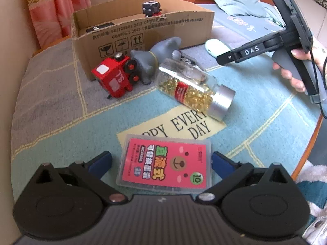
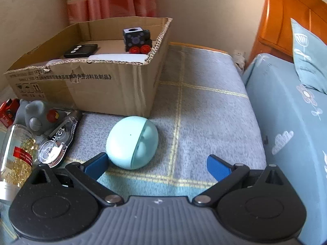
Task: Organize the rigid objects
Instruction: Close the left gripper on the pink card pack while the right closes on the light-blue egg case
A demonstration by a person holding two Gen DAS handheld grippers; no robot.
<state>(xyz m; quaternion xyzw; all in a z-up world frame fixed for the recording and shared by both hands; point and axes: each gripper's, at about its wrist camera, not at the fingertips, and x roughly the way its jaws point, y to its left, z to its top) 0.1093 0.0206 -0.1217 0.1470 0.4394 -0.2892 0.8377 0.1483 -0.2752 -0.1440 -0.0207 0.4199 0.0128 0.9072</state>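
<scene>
Risks first. The flat pink-labelled plastic case (image 1: 164, 166) lies low on the mat (image 1: 61, 134), near its front edge. It sits between the fingers of the left gripper (image 1: 161, 162), whose blue pads stand clear on both sides. The case is thin with smooth walls, so pads that close too high would likely ride over its top edge or tip it instead of lifting it. Its width nearly fills the gap, so an off-centre approach could nudge it towards the mat's edge.

The right gripper (image 2: 158, 164) is beside the mint-green egg-shaped case (image 2: 132, 141), which rests on the grey part of the mat, just in front of the cardboard box (image 2: 114, 89). The left pad looks to be touching or nearly touching its lower side, and the right pad is well apart from it. Closing from here would probably push the rounded shell sideways, and it may roll. The capsule bottle (image 1: 194, 87) lies on its side mid-mat and would also roll if bumped.

Jaws: left fully apart, holding nothing, with the case between the pads but not pressed. Right wide apart, gripping nothing.

Box contents: a black toy train car (image 2: 136, 40) and a flat black device (image 2: 80, 50). Still outside, at the box's front wall: red toy train (image 1: 116, 77), grey elephant figure (image 1: 151, 61), correction tape dispenser (image 2: 59, 140).
</scene>
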